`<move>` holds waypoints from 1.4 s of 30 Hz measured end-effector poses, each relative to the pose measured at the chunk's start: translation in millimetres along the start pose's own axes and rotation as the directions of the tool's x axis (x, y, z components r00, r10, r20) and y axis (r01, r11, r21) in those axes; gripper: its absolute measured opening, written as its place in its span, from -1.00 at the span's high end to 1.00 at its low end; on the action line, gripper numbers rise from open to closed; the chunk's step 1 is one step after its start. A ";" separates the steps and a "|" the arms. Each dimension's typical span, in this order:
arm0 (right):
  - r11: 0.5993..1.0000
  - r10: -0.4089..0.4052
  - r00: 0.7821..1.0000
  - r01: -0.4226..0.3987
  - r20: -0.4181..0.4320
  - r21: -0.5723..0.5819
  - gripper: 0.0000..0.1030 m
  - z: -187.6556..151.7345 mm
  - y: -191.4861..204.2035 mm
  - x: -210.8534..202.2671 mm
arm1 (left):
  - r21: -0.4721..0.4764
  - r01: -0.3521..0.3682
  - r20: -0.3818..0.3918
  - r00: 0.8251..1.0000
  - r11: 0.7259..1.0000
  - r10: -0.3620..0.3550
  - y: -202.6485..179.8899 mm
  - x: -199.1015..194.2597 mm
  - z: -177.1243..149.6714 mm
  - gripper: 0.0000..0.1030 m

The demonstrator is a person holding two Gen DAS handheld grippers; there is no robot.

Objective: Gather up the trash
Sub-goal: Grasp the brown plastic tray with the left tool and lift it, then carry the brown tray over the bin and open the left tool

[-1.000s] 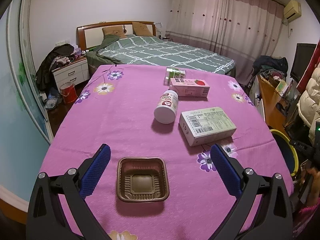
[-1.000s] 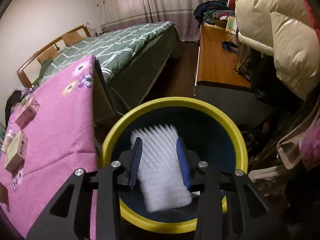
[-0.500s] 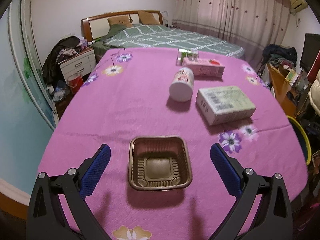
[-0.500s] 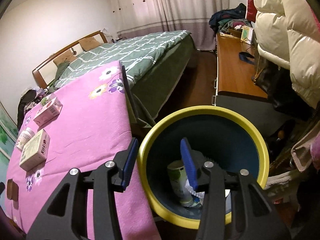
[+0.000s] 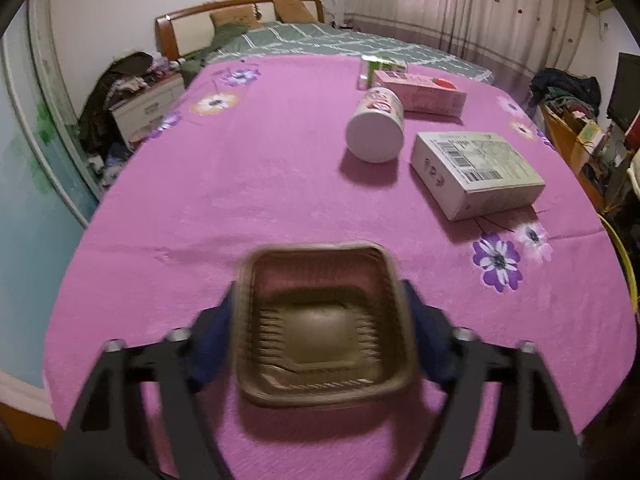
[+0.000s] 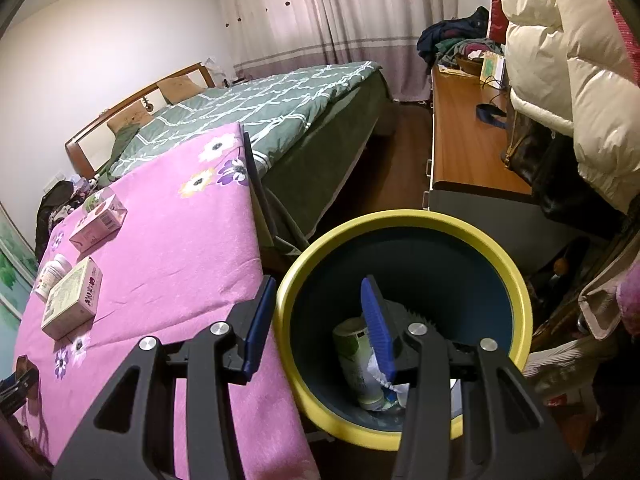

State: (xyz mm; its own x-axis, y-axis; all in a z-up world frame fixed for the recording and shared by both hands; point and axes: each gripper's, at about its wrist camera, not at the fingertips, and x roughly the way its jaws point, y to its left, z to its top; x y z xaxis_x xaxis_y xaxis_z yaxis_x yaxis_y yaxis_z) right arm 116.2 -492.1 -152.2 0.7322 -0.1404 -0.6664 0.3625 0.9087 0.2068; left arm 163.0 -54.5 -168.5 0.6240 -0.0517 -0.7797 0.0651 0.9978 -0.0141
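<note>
A brown plastic tray point(image 5: 320, 328) lies on the pink flowered tablecloth point(image 5: 240, 184) near its front edge. My left gripper point(image 5: 320, 296) is low over it, jaws closing, with a blue pad against each side of the tray. In the right wrist view my right gripper point(image 6: 318, 284) hangs open with nothing between its fingers, straddling the left rim of the yellow-rimmed blue bin point(image 6: 400, 220) beside the table. In the bin lie a white-green bottle point(image 6: 356, 356) and a ridged white piece, partly hidden behind one finger.
Farther back on the table lie a white bottle point(image 5: 376, 128) on its side, a white barcoded box point(image 5: 476, 168), a pink carton point(image 5: 420, 94) and a small green box point(image 5: 380, 66). A bed stands beyond the table. A wooden desk point(image 6: 460, 152) and a puffy coat crowd the bin's right.
My left gripper came down around the brown tray and its wide jaws closed in on it. My right gripper let the ridged white piece fall into the bin and shifted left over the rim.
</note>
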 end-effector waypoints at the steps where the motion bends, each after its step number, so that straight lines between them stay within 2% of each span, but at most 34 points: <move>1: 1.000 0.000 1.000 0.000 0.001 0.000 0.18 -0.7 -0.6 -1.3 | 0.008 0.011 0.005 1.000 1.000 -0.011 -2.5 -0.9 1.6 -0.35; 4: 1.000 -0.010 1.000 0.010 0.006 -0.007 0.18 -3.8 -2.1 -6.2 | 0.032 0.036 0.019 0.999 0.999 -0.036 -13.1 -6.4 7.7 -0.34; 8: 1.000 -0.021 1.000 0.021 0.009 -0.008 0.18 -7.9 -9.8 -13.3 | 0.100 0.098 0.045 0.994 0.990 -0.103 -45.7 -20.7 24.2 -0.34; 13: 0.999 -0.043 0.999 0.043 0.011 -0.014 0.18 -15.6 -23.3 -25.8 | 0.219 0.215 0.061 0.971 0.952 -0.233 -110.4 -31.8 51.3 -0.34; 15: 0.998 -0.061 0.998 0.061 0.014 -0.014 0.18 -21.1 -31.3 -33.0 | 0.272 0.279 0.044 0.952 0.921 -0.301 -146.3 -31.8 64.7 -0.34; 17: 0.997 -0.075 0.997 0.075 0.015 -0.010 0.18 -25.4 -39.4 -38.6 | 0.320 0.352 0.025 0.925 0.880 -0.379 -183.5 -31.7 76.3 -0.34; 19: 0.996 -0.088 0.996 0.088 0.016 0.001 0.18 -28.2 -47.8 -44.2 | 0.356 0.384 0.012 0.910 0.852 -0.415 -214.3 -31.7 81.5 -0.34; 21: 0.994 -0.107 0.994 0.107 0.018 0.006 0.18 -31.9 -55.6 -50.3 | 0.403 0.434 -0.021 0.885 0.806 -0.465 -256.0 -27.3 88.2 -0.34; 25: 0.992 -0.126 0.992 0.125 0.016 0.018 0.18 -38.9 -65.9 -59.8 | 0.474 0.495 -0.099 0.852 0.728 -0.514 -330.5 -13.6 94.4 -0.34; 29: 0.989 -0.143 0.990 0.142 0.004 0.038 0.18 -45.5 -75.0 -65.3 | 0.520 0.511 -0.146 0.843 0.685 -0.518 -387.9 2.7 90.7 -0.34; 33: 0.987 -0.153 0.988 0.153 -0.001 0.046 0.18 -51.4 -78.6 -70.6 | 0.523 0.544 -0.218 0.830 0.656 -0.514 -428.5 22.9 80.4 -0.35; 42: 0.984 -0.168 0.986 0.166 0.017 0.067 0.18 -56.1 -82.9 -86.8 | 0.547 0.555 -0.300 0.828 0.626 -0.473 -471.5 49.2 51.2 -0.36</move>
State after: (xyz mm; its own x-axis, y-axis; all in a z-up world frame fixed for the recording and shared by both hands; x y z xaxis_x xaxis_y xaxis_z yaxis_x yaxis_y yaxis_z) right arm -9.8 -533.2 -151.7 0.6710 -0.2977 -0.6791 0.5169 0.8444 0.1405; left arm 202.9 -529.7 -168.3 0.2529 -0.5024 -0.8268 0.8136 0.5729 -0.0993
